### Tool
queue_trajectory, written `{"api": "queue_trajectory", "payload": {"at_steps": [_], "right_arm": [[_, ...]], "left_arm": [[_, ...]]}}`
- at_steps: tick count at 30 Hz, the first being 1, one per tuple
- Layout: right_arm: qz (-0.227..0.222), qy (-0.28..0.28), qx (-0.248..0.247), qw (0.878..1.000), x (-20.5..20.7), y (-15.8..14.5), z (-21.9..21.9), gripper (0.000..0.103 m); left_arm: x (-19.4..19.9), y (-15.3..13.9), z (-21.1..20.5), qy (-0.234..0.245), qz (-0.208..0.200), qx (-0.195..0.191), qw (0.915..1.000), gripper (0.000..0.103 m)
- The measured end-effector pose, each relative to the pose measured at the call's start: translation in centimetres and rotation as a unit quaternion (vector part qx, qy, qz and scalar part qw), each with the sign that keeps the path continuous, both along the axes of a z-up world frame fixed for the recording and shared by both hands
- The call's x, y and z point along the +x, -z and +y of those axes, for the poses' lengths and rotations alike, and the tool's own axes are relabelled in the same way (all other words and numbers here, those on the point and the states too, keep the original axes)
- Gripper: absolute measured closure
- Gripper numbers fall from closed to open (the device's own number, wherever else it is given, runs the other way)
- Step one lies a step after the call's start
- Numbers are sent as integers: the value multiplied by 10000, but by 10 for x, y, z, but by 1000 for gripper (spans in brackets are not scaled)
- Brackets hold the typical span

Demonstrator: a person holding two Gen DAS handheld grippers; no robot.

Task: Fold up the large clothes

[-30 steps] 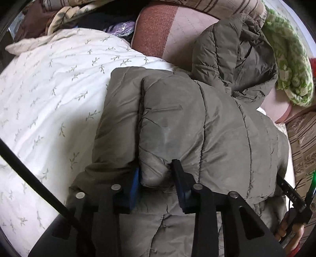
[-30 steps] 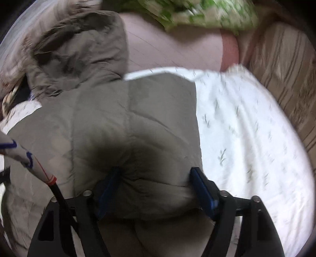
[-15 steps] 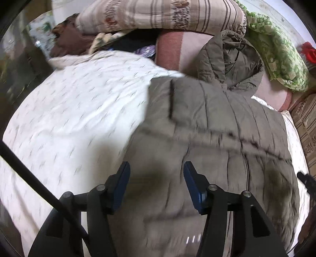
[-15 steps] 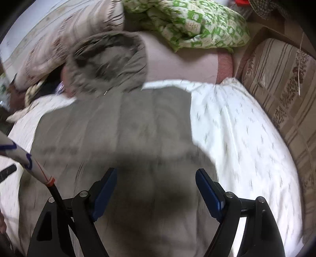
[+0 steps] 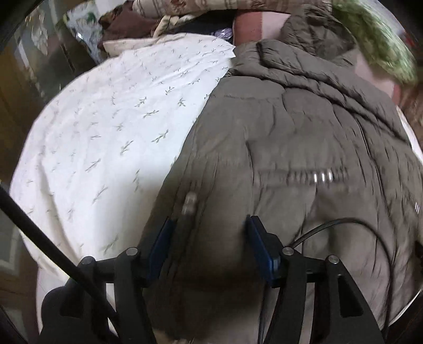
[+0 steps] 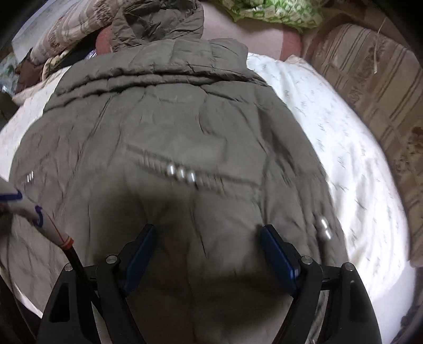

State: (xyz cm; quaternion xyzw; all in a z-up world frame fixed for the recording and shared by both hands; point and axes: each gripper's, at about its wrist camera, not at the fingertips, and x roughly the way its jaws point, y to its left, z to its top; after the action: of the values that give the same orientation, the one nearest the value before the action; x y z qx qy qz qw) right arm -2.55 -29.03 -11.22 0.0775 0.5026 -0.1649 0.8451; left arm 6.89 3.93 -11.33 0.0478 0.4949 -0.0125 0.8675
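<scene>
No legible text, label or number — anywhere in either view.

jacket (image 6: pixel 169 127) hem cut off below, zippers (image 5: pixel 321 176) motion-blurred

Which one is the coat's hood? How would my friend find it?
Start at the bed with the white leaf-print sheet, where a big olive-grey puffer coat lies spread out. Follow the coat to its far end, by the pillows. The hood is the crumpled, hollow pouch there, the same olive colour as the coat, unlike the green-and-white patterned bedding and striped pillow beside it.
</scene>
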Motion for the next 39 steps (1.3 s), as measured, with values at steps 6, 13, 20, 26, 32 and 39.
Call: {"api": "queue_trajectory", "payload": {"at_steps": [6,13,20,26,32,39], "right_arm": [[86,68,38,9999,-50,8,10,18],[-6,245,585,9980,-89,-7,6,18],[-565,4,585,9967,-73,-64,17,18],[-942,-462,382,9937,-24,-108,47,18],[-1191,-797,84,9896,25,-135,74,18],[-1207,-926,-125,9883,78,-143,89,18]], "left_arm": [[-37,-1,7,138,34,27,9999,44],[-63,-44,20,172,88,-310,9993,44],[-52,-86,10,248,-388,-168,9988,44],[-24,-99,-4,371,-626,-61,9973,44],[9,-102,-14,486,-784,-23,9957,44],[50,-94,-17,529,-732,-178,9958,44]]}}
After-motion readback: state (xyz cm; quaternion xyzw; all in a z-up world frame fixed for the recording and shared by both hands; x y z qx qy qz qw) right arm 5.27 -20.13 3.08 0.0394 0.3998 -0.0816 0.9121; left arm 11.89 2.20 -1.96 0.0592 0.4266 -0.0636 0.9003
